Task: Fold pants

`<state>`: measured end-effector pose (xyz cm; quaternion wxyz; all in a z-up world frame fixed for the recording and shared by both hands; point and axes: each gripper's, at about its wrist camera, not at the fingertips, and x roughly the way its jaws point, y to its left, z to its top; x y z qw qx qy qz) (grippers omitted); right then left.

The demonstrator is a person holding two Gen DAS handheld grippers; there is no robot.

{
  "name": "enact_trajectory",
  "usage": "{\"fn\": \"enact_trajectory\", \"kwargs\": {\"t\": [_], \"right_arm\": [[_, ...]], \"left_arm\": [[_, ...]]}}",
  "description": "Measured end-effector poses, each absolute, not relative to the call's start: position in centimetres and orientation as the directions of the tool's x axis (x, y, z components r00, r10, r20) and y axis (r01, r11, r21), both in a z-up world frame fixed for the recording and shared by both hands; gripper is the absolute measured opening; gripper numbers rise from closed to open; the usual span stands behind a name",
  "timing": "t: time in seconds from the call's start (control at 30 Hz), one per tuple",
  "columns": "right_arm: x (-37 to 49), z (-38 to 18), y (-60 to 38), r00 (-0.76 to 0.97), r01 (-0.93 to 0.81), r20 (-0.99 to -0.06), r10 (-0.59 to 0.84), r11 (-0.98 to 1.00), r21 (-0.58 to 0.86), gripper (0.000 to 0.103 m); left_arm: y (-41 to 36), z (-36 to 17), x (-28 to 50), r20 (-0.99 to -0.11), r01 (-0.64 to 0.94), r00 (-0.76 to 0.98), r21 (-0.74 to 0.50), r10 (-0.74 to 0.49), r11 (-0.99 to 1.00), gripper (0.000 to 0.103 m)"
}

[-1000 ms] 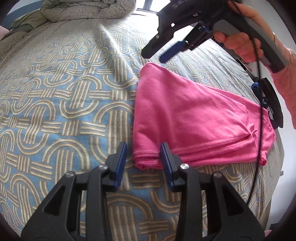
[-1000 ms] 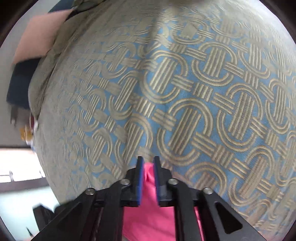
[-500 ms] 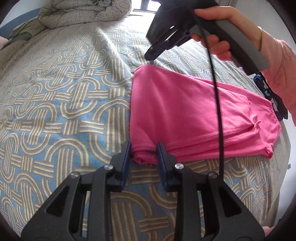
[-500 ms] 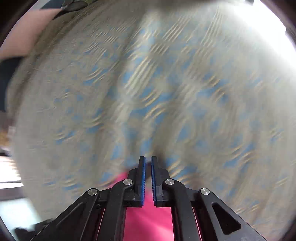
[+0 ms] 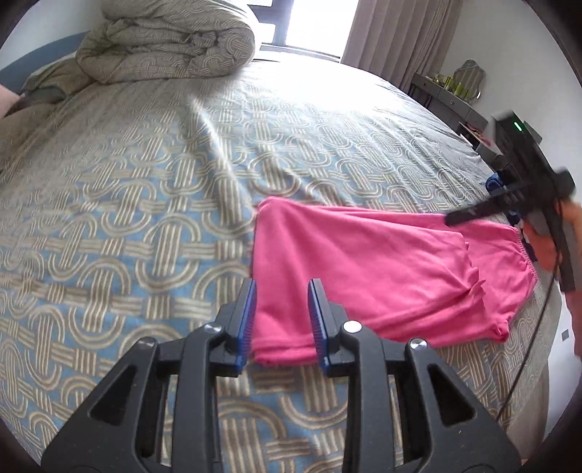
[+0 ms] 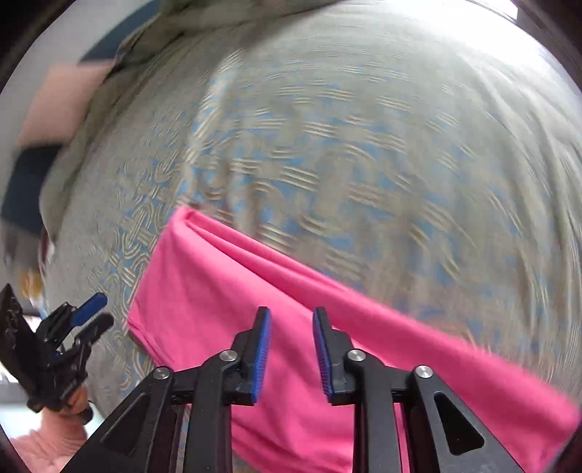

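Pink pants (image 5: 382, 276) lie folded flat on the patterned bedspread (image 5: 145, 203); they also show in the right wrist view (image 6: 225, 291). My left gripper (image 5: 282, 320) is open, its fingers straddling the near folded corner of the pants from above, holding nothing. My right gripper (image 6: 291, 349) is open and empty above the pants. In the left wrist view the right gripper (image 5: 469, 216) shows blurred at the far right, over the waistband end. The right wrist view shows my left gripper (image 6: 87, 316) at the lower left.
A rolled duvet (image 5: 167, 47) lies at the head of the bed. A curtain (image 5: 400, 32) and a dresser (image 5: 447, 91) stand beyond the far right bed edge. The bed's right edge runs close beside the pants.
My right gripper opened, let go of the far fold corner and swung back to the waistband end. My left gripper opened wider and lifted slightly over the near corner.
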<state>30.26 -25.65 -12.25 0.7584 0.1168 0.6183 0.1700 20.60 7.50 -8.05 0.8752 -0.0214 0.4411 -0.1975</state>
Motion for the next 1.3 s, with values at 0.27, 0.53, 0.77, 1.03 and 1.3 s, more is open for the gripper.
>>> {"fn": "enact_trajectory", "kwargs": {"t": [0.27,0.53,0.77,1.03,1.3], "right_arm": [[24.5,-16.4,-33.0,0.234,0.084,-0.829,0.509,0.838,0.539,0.054],[24.7,-14.5,-29.0,0.357,0.009,-0.795,0.491,0.849,0.529,0.006],[22.2,-12.0,-31.2,0.429,0.016,-0.779,0.458,0.858,0.514,0.006],[23.0,-14.6,-33.0,0.361,0.066,-0.817,0.450,0.861,0.504,0.009],[21.1,-14.3,-34.5,0.363,0.128,-0.871,0.331,0.908,0.399,0.028]], "left_arm": [[3.8,-8.9,22.7,-0.797,0.374,0.490,-0.173,-0.353,0.911,0.031],[4.3,-9.4,22.8,-0.830,0.318,0.473,-0.153,-0.296,0.936,0.031],[4.0,-9.5,24.5,-0.829,0.294,0.474,-0.170,-0.298,0.940,0.032],[1.4,-10.8,24.9,-0.847,0.362,0.481,-0.042,-0.226,0.931,0.033],[4.5,-12.8,22.9,-0.850,0.307,0.511,0.035,-0.133,0.951,0.055]]}}
